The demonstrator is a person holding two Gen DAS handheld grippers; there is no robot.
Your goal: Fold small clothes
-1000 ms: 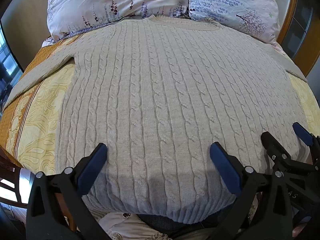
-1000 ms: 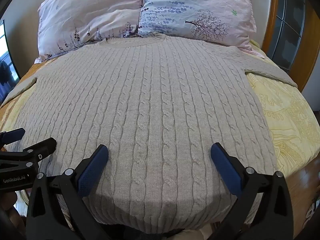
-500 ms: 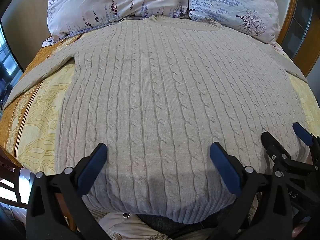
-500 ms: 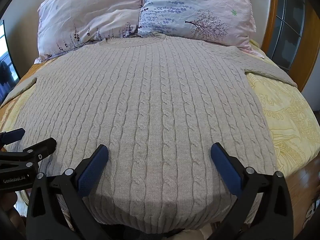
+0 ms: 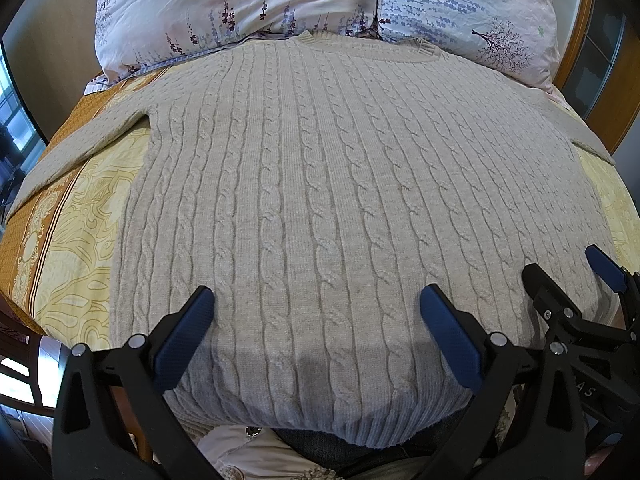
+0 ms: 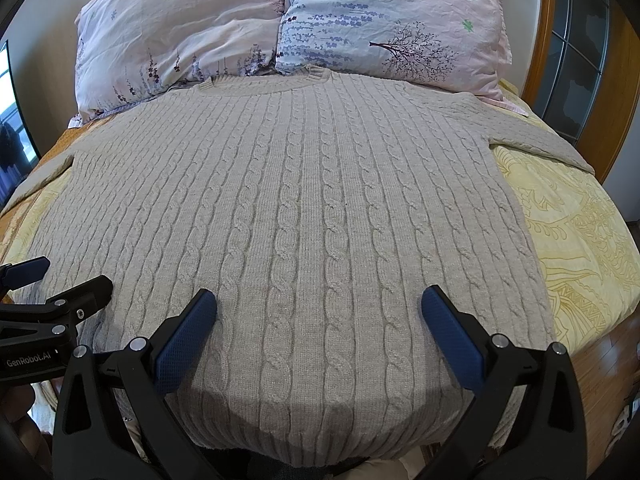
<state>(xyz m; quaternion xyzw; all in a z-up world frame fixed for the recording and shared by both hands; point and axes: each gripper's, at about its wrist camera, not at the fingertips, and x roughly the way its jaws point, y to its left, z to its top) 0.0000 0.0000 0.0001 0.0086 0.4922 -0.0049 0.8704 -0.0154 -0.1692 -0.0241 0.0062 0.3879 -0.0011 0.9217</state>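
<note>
Nothing moved vs 1 s ago: both grippers hover same spot over the sweater, jaws wide, holding nothing.

1 beige cable-knit sweater [image 5: 320, 200] lies flat, front up, on the bed's yellow patterned bedspread [image 5: 76, 240], collar touching 2 floral pillows: pink pillow [image 6: 180, 28] and lilac-tree pillow [image 6: 392, 20]. 2 grippers: left gripper [image 5: 316, 312] near the hem, left of centre; right gripper [image 6: 320, 312] near the hem, right of centre; each w/ 2 blue-padded fingers apart. Each also shows in the other's view: right gripper [image 5: 572, 276], left gripper [image 6: 66, 276]. Both sleeves run out sideways, cuffs cut off by the frame edge. Hem's lowest bit partly hidden behind gripper bodies; clothing below the hem too cut off to identify.
</note>
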